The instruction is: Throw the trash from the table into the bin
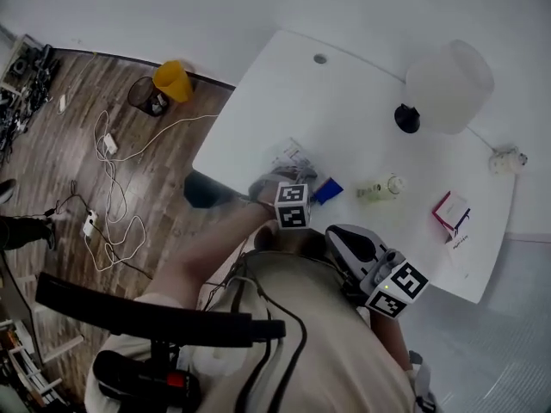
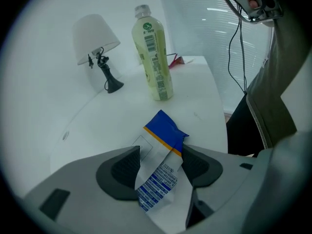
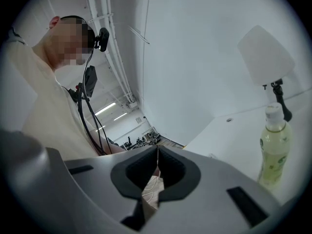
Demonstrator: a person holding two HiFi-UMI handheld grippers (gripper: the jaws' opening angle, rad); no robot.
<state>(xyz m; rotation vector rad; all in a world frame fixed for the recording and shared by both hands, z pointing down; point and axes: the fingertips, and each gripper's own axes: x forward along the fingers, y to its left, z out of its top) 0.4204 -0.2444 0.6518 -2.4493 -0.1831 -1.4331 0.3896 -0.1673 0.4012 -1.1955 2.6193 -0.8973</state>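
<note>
A blue and white snack wrapper (image 2: 163, 135) lies on the white table (image 1: 284, 93) near its front edge. My left gripper (image 2: 161, 155) points steeply down over it. The jaws stand wide, one on each side of the wrapper, with the pads at its edges. In the head view the left gripper (image 1: 291, 179) sits over the wrapper's blue end (image 1: 328, 190). My right gripper (image 3: 157, 155) is shut with nothing in it. It is held level off the table, close to the person's body (image 1: 344, 237). A black mesh bin (image 1: 148, 95) stands on the floor at the far left.
A pale green bottle (image 2: 153, 57) stands upright beyond the wrapper. A white lamp (image 1: 448, 89) is at the table's back. A red and white box (image 1: 451, 212) lies at the right. A yellow container (image 1: 172, 80) and loose cables (image 1: 112, 188) are on the wooden floor.
</note>
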